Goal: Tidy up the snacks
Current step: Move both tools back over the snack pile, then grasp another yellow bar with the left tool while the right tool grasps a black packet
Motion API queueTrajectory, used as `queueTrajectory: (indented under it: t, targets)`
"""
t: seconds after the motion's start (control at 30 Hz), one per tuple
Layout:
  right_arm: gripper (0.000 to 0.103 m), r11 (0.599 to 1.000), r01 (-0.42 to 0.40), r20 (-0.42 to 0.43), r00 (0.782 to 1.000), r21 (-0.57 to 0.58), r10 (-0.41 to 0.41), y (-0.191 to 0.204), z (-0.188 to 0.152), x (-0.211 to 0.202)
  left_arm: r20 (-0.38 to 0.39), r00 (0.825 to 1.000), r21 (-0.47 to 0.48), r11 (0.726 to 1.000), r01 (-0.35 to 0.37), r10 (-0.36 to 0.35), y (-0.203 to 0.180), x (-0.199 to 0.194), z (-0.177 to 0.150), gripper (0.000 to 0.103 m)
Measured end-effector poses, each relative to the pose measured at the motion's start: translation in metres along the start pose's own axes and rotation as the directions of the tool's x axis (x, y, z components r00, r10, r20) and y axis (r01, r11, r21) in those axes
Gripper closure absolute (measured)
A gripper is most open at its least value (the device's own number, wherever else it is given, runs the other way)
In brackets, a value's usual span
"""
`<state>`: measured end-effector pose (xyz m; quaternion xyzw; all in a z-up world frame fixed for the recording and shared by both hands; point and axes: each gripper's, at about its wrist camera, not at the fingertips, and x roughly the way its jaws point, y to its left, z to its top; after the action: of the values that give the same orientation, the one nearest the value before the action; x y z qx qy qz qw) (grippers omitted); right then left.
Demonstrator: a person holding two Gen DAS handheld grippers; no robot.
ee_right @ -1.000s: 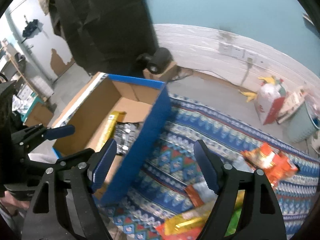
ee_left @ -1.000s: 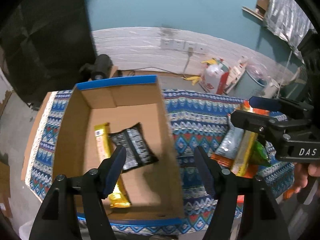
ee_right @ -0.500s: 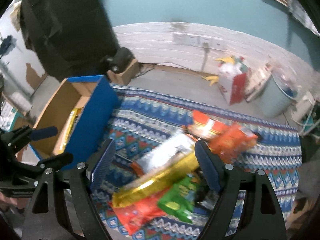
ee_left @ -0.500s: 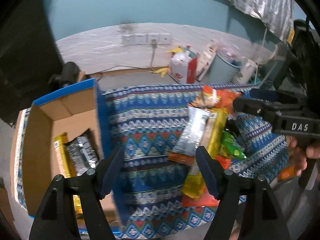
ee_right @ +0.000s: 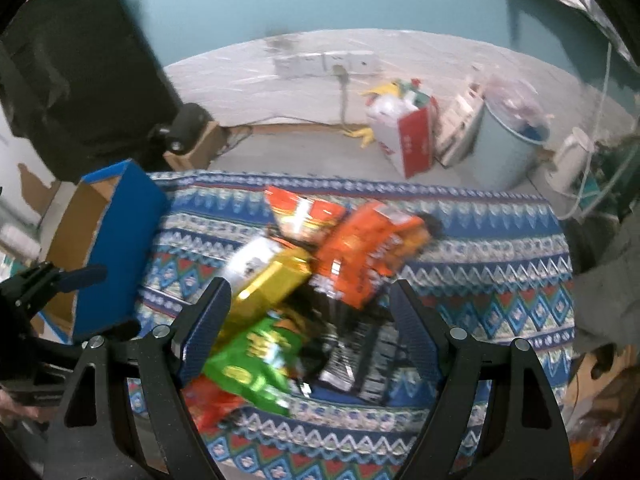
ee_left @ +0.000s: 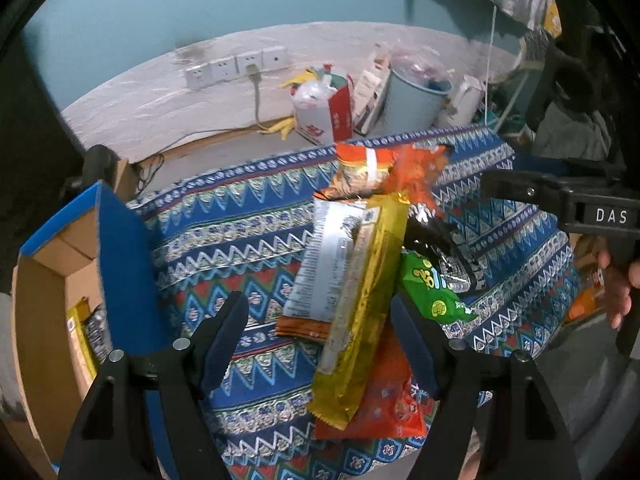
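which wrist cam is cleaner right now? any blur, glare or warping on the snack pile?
Left wrist: sharper; print on the yellow pack and silver pack is crisp, with foil glare on both; fisheye bows the wall sockets and darkens the corners. Right wrist: motion-smeared; green bag and orange bag lettering is unreadable, the tablecloth pattern soft.

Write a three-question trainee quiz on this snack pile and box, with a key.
1. True or false: the left claw grips the long yellow packet.
2. Which snack lies nearest the right claw: A) green bag B) orange bag C) none?
3. Fill in: the cardboard box with blue outer walls holds a yellow bar and a ____ packet.

Key: 1 false, both claws open; 2 A; 3 black.
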<state>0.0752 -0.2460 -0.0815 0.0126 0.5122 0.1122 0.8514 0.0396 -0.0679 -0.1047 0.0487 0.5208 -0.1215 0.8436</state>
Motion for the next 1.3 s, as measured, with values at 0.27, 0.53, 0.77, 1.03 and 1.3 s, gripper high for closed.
queueTrajectory:
  t: [0.27, 0.53, 0.77, 1.03, 1.3]
  targets:
    - [0.021, 0.995, 0.065, -0.105, 0.993, 0.076, -0.057, -0.038, -0.021, 0.033, -0.068, 0.997, 0.069, 0.997, 0.024, -0.019, -0.015, 0.039, -0.009, 0.028]
    - [0.021, 0.99, 0.088, -0.199, 0.978, 0.112, -0.064, -0.054, -0.042, 0.068, -0.116, 0.993, 0.112, 0.993, 0.024, -0.011, -0.025, 0.067, -0.008, 0.028]
    - [0.021, 0.99, 0.092, -0.256, 0.965, 0.111, -0.061, -0.057, -0.052, 0.096, -0.146, 0.989, 0.137, 0.99, 0.014, 0.006, -0.032, 0.09, -0.006, 0.028]
    - [0.021, 0.99, 0.099, -0.288, 0.955, 0.097, -0.067, -0.055, -0.053, 0.116, -0.163, 0.986, 0.137, 0.991, 0.006, 0.017, -0.034, 0.107, -0.006, 0.028]
    - [0.021, 0.986, 0.118, -0.294, 0.953, 0.115, -0.079, -0.058, -0.053, 0.132, -0.132, 0.991, 0.13, 0.991, -0.004, 0.021, -0.032, 0.108, -0.002, 0.062]
